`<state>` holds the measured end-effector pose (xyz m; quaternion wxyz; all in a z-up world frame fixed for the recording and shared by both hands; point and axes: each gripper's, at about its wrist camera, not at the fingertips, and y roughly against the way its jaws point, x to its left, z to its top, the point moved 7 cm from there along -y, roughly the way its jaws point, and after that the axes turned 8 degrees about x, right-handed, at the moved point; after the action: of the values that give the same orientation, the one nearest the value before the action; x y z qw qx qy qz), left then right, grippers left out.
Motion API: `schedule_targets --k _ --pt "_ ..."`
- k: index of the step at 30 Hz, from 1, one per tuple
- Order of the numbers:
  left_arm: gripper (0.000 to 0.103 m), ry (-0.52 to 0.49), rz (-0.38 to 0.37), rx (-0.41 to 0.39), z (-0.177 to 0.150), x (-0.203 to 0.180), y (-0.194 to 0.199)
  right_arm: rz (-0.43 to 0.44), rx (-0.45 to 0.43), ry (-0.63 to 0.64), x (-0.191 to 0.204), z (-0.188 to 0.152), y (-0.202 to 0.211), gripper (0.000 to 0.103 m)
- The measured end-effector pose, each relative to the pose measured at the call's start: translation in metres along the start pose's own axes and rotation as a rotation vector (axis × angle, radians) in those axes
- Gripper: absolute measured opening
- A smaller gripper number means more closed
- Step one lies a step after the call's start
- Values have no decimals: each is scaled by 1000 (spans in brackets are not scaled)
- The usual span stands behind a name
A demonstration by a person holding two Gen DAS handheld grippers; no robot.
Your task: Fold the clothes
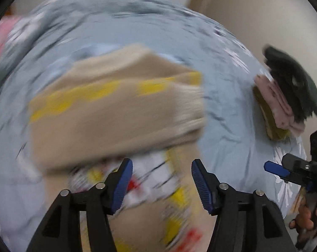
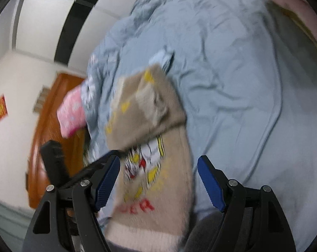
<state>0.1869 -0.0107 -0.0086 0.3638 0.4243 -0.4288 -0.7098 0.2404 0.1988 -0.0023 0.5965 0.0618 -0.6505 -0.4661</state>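
A beige sweater [image 1: 116,115] with yellow patches, a cartoon print and red letters lies on the pale blue bedsheet [image 1: 221,109]. Its upper part is folded over the printed front. My left gripper [image 1: 161,166] hovers above the print, open, with no cloth between its blue pads. In the right wrist view the same sweater [image 2: 158,138] stretches from the near edge toward the middle of the bed. Over its printed part my right gripper [image 2: 158,161] stands open and holds nothing. The picture is blurred.
A stack of folded clothes [image 1: 284,96], dark green over pink over olive, sits at the bed's right side. A pink pillow [image 2: 71,111] and a wooden headboard [image 2: 51,130] lie to the left. A hand [image 1: 305,216] holds the other gripper at the far right.
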Motion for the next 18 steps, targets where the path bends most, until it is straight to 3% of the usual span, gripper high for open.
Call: schedule_targets --k 4,8,11,16,18 --pt "62 232 -19 6 -46 78 15 -73 146 5 0 -14 -41 77" --pt "63 335 -10 38 -92 123 14 -166 264 -65 -14 -18 -79 77" --pt "63 393 -23 70 -118 142 6 -223 271 -121 -31 -15 -96 77" --pt "62 450 -162 103 -142 148 -3 -187 323 -173 -40 -27 -110 77" --pt "61 466 -224 110 -149 147 -5 -121 364 -172 -35 -34 -110 77"
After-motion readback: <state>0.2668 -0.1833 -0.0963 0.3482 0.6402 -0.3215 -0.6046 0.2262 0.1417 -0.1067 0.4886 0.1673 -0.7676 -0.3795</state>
